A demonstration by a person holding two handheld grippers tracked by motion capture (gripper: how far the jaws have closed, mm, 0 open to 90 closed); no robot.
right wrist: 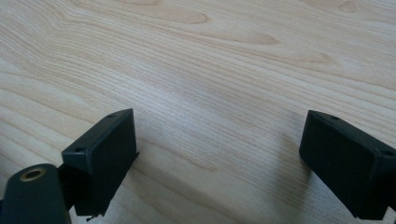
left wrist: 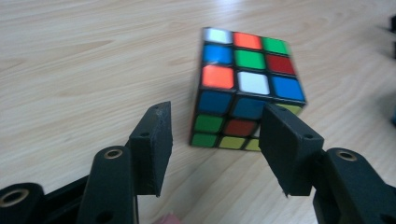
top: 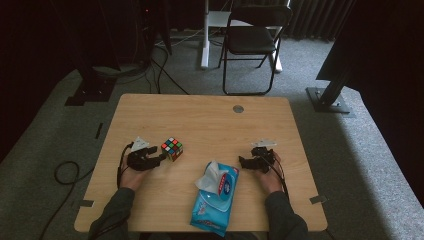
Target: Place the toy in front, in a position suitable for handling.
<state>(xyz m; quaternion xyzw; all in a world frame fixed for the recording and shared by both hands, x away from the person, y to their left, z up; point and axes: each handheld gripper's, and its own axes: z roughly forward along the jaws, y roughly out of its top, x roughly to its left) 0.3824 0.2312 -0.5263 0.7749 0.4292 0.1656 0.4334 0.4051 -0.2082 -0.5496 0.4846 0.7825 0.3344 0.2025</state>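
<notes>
- Left gripper (left wrist: 215,135): jaws standing wide, gripping nothing.
- Puzzle cube (left wrist: 245,88): sitting just ahead of its tips, one jaw overlapping a corner.
- Right gripper (right wrist: 217,154): jaws gaping over bare table (right wrist: 210,56).

No text, label, brand, number or sign can be read. The blue wet-wipes pack (top: 216,200) on the wooden table (top: 210,120) carries a round printed label with red and white marks, too small and blurred to make out. The Rubik's cube (left wrist: 245,88) shows plain coloured squares without lettering.
</notes>
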